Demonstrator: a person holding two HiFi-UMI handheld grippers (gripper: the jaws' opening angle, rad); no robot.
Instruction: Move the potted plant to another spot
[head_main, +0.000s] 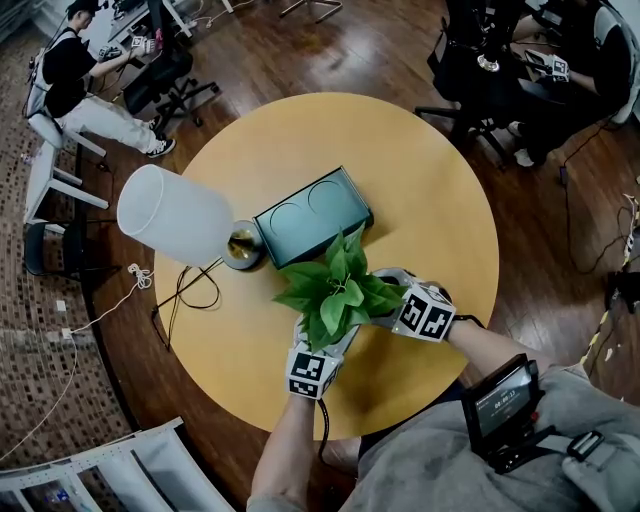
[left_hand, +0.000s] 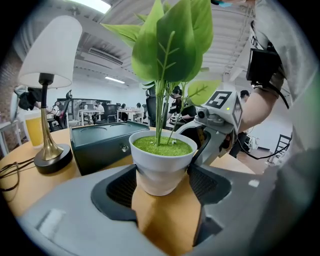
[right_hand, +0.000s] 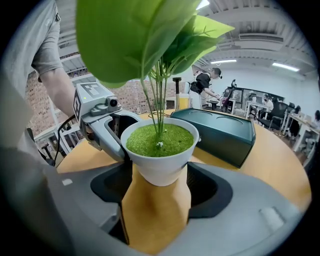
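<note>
The potted plant (head_main: 338, 288) is sitting on the near part of the round table (head_main: 440, 200), just near of the dark box (head_main: 312, 215).

Grip: the left gripper (left_hand: 161, 182) is clasping the white pot from the near-left, and its jaws are spread wide with the pads pressing on both sides of the pot. The right gripper (right_hand: 161, 180) is doing the same from the right.

Progress: the pot is gripped, and its base is appearing at or just above the tabletop (which one cannot be told). Judged from this, placing or carrying and then release are remaining.

Clearance: the right and far-right tabletop are offering the most bare room. The lamp (head_main: 175, 213) and its cable (head_main: 190, 290) are occupying the left. The near edge is lying close behind both grippers, so any shift towards it is risking a drop.
</note>
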